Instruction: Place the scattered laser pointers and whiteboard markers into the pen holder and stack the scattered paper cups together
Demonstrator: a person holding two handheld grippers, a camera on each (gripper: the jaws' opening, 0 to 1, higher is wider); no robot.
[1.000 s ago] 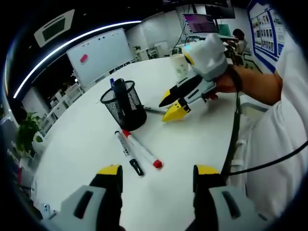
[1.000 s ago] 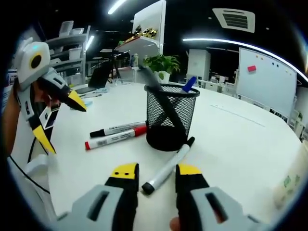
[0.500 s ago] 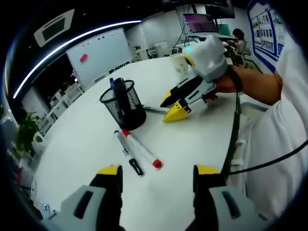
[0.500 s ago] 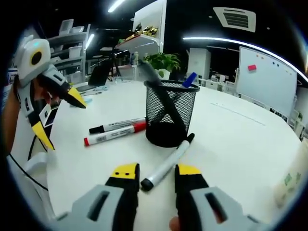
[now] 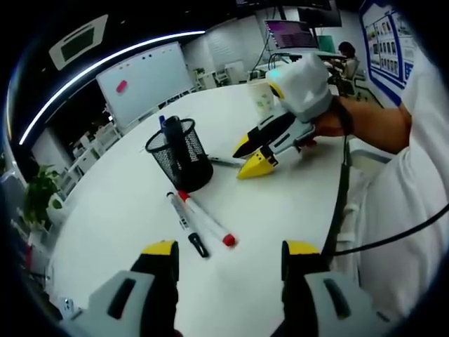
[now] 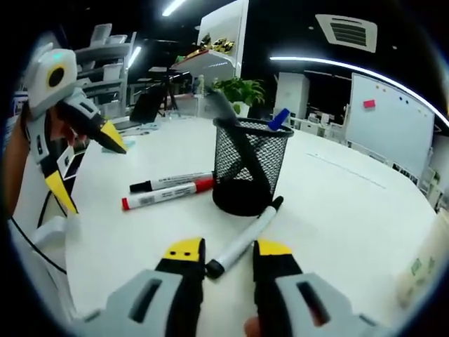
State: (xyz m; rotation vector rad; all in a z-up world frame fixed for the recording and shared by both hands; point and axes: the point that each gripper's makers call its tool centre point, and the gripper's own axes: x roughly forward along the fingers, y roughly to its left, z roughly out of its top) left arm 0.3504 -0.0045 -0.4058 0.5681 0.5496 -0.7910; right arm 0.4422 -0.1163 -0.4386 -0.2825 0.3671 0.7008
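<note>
Right gripper view: the right gripper (image 6: 221, 254) sits low over the white table (image 6: 337, 203) with its jaws parted, the near end of a black-capped marker (image 6: 242, 239) lying between the yellow tips; they straddle it but do not look closed on it. That marker runs away to the foot of the black mesh pen holder (image 6: 251, 167), which stands upright with a dark pen and a blue-capped one inside. Just left of the holder a black marker (image 6: 168, 183) and a red marker (image 6: 165, 196) lie side by side. At the far left the left gripper (image 6: 84, 158) hangs above the table, jaws wide apart and empty. A paper cup (image 6: 421, 270) shows at the right edge, blurred.

Left gripper view: the paper cup (image 5: 261, 96) stands beyond the right gripper (image 5: 254, 153), across the table.
</note>
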